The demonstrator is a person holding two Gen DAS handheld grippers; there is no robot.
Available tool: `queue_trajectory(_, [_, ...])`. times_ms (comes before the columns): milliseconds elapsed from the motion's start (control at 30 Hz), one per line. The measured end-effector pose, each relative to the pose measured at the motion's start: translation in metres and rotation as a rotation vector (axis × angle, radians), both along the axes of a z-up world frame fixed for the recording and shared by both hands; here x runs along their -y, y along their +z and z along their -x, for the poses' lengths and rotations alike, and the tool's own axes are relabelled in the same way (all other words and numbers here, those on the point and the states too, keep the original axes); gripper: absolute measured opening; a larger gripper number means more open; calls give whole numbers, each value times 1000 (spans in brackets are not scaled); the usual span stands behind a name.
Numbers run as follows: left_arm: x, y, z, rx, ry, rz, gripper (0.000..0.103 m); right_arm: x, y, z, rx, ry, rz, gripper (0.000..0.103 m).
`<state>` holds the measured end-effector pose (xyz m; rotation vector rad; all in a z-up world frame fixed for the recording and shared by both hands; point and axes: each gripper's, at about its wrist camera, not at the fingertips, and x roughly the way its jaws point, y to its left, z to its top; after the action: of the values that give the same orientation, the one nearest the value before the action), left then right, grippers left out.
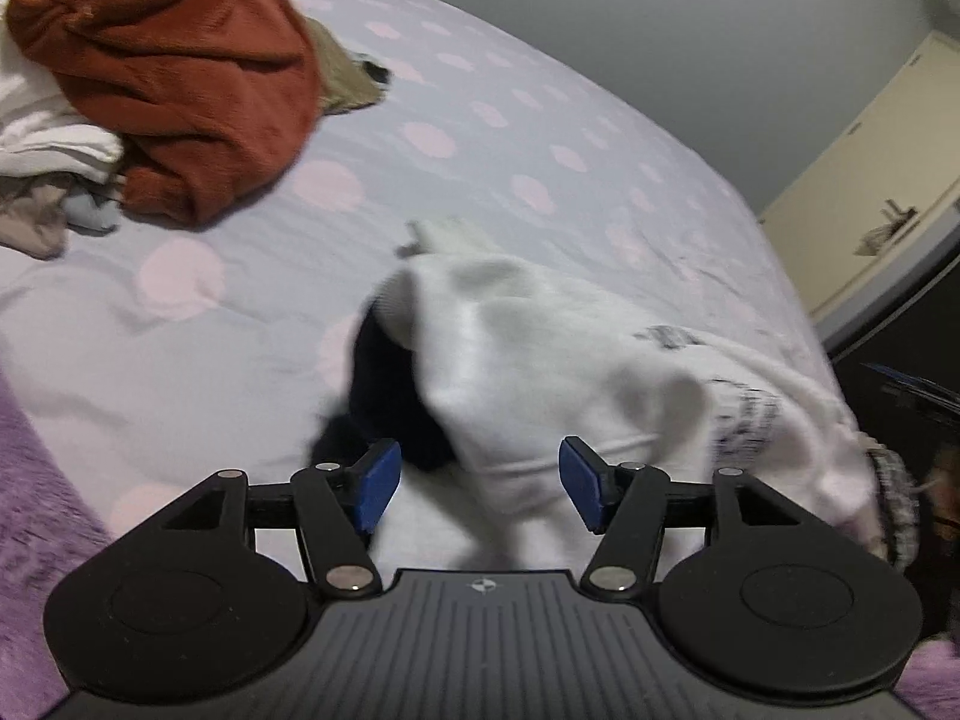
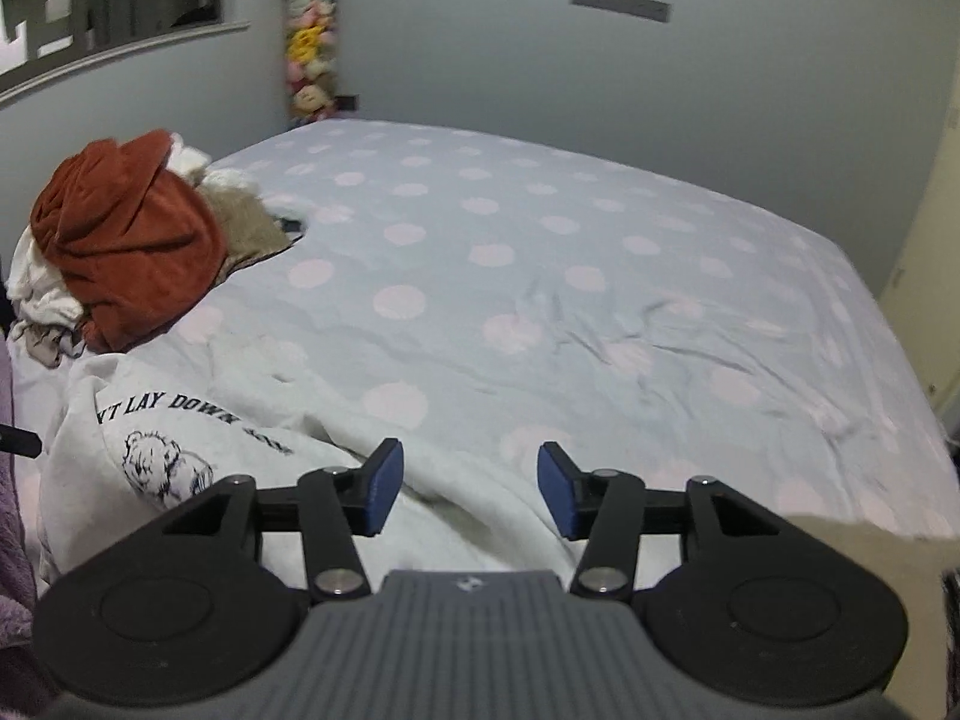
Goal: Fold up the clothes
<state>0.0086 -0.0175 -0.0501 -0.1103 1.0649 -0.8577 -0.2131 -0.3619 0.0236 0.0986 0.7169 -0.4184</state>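
White sweatshirt (image 2: 198,438): soft, crumpled, bear print
Bedsheet (image 2: 540,276): lilac, pink dots
Left gripper (image 1: 480,483): jaws wide, empty
Right gripper (image 2: 471,489): jaws parted, empty

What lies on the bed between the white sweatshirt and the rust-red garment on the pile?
In the right wrist view, only bare dotted bedsheet separates the white sweatshirt from the rust-red garment.

Domestic bedroom: bed (image 2: 540,276) with dotted sheet, heaped clothes pile (image 2: 126,246), soft toys (image 2: 311,42) hung in corner, cream wardrobe (image 1: 870,192)
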Motion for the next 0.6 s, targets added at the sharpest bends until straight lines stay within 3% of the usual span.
queue_trajectory(100, [8, 2, 8, -28, -37, 29, 63, 5, -12, -33, -33, 40, -21, 56])
queue_trajectory(233, [26, -1, 19, -57, -106, 31, 66, 12, -36, -74, -110, 96, -47, 68])
queue_trajectory(433, [52, -13, 30, -66, -138, -24, 66, 9, -72, -108, -233, 150, -44, 67])
queue_trajectory(467, [54, -13, 30, -58, -134, -32, 64, 8, -77, -111, -251, 152, -36, 60])
queue_trajectory(533, [57, -13, 30, -43, -123, -53, 49, 11, -83, -112, -271, 146, -39, 30])
queue_trajectory(600, [58, -13, 30, -23, -108, -72, 26, 13, -87, -113, -287, 141, -41, 19])
